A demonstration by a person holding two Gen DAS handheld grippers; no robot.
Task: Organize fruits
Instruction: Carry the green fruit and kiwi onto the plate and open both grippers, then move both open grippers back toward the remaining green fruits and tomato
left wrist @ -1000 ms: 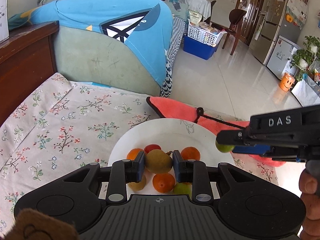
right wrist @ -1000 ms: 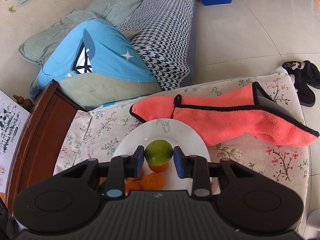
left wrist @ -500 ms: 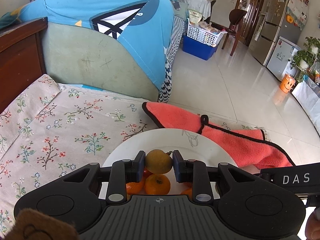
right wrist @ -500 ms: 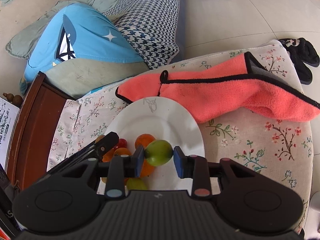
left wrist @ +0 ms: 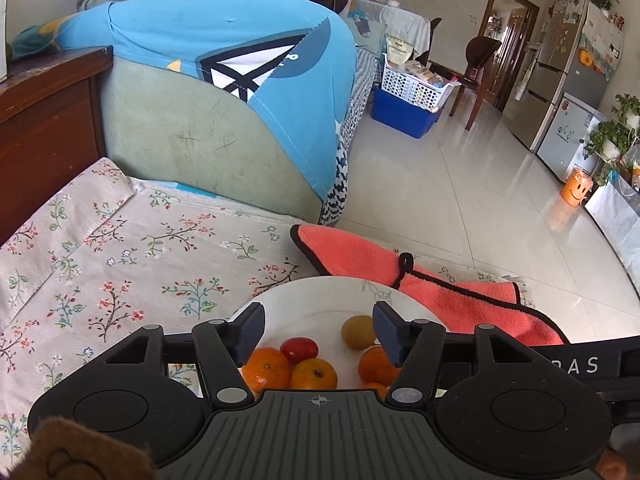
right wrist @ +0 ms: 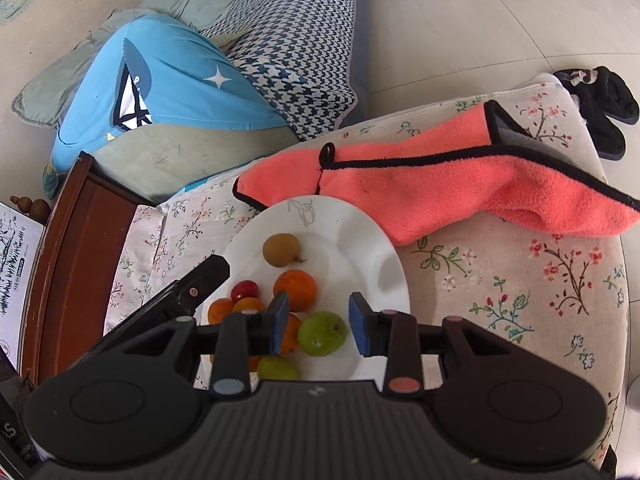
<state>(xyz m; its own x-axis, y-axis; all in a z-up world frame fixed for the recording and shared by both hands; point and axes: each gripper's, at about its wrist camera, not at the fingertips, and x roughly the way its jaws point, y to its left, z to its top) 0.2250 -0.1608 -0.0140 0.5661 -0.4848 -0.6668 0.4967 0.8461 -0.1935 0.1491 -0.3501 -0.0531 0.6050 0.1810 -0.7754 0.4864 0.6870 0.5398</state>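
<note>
both claws are over the white plate (right wrist: 384, 240) on the flowered table (right wrist: 520, 280), and this is the let-go step: the left claw (left wrist: 318, 330) has its jaws opening, spread wide, with the brown-yellow pear-like fruit (left wrist: 357, 332) lying on the plate between them and nearer the right-hand pad, though no pad presses on it. from the right wrist view that same fruit (right wrist: 281, 249) sits free toward the far side of the plate, apart from the oranges (right wrist: 295, 290) and the small red tomato (right wrist: 244, 290)

over to the right claw (right wrist: 318, 326): jaws opening too, a clear gap on both sides of the green apple-like fruit (right wrist: 322, 333), which looks to be resting on the plate beside an orange. a second green fruit (right wrist: 278, 368) peeks out just under the claw body

the coral towel (right wrist: 460, 196) lies past the plate, its edge tucked at the rim

my read: both fruits are delivered, so next each claw wants to lift straight up and back, pads clear of the round fruit so nothing gets nudged and rolls off the shallow rim
</note>
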